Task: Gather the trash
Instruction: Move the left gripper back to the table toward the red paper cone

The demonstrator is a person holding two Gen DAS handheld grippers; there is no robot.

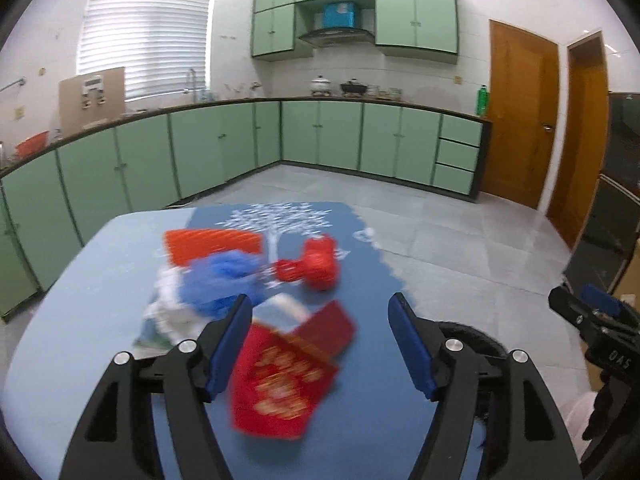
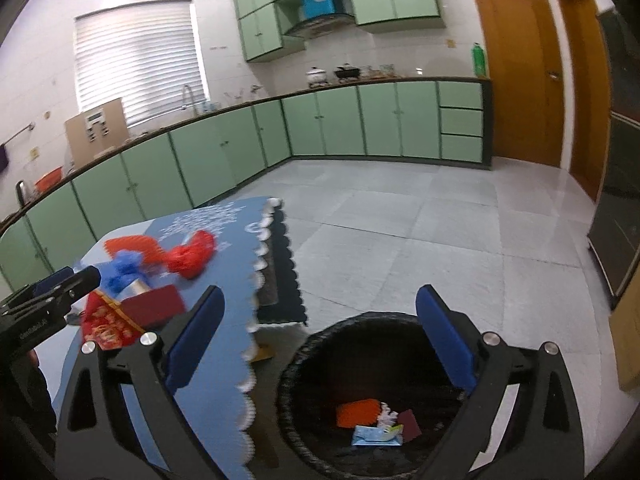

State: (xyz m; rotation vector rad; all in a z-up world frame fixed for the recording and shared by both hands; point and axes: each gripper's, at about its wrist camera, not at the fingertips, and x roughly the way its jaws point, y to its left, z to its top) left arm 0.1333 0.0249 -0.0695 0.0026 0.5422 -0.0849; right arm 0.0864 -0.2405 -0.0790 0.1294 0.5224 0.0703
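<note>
My left tongs [image 1: 320, 340] spread, empty, over the red envelope [image 1: 280, 384] at 6 o'clock on the counter [image 1: 72, 320]. Right tongs [image 2: 320, 344] spread above the bin [image 2: 360, 400], some trash inside. Next, I judge: lower, pinch the envelope. Blue bag [image 1: 224, 280], red netting [image 1: 316, 264] beyond at 12.

- The desk [image 1: 100, 280] wears a blue cloth [image 1: 372, 264] printed with a white tree, its scalloped white edge hanging over the side nearest the floor [image 2: 400, 220];
- On the cloth, near the front: a red envelope with gold print [image 1: 280, 388], a darker red envelope [image 1: 332, 330] overlapping its far corner;
- Further back: an orange ridged piece [image 1: 212, 244], a crumpled blue bag [image 1: 224, 280], white wrappers [image 1: 168, 312], a red knitted bundle [image 1: 316, 262];
- On the grey tiled floor beside the desk: a black bin [image 2: 320, 344] holding scraps; a dark mat [image 2: 284, 280].
</note>
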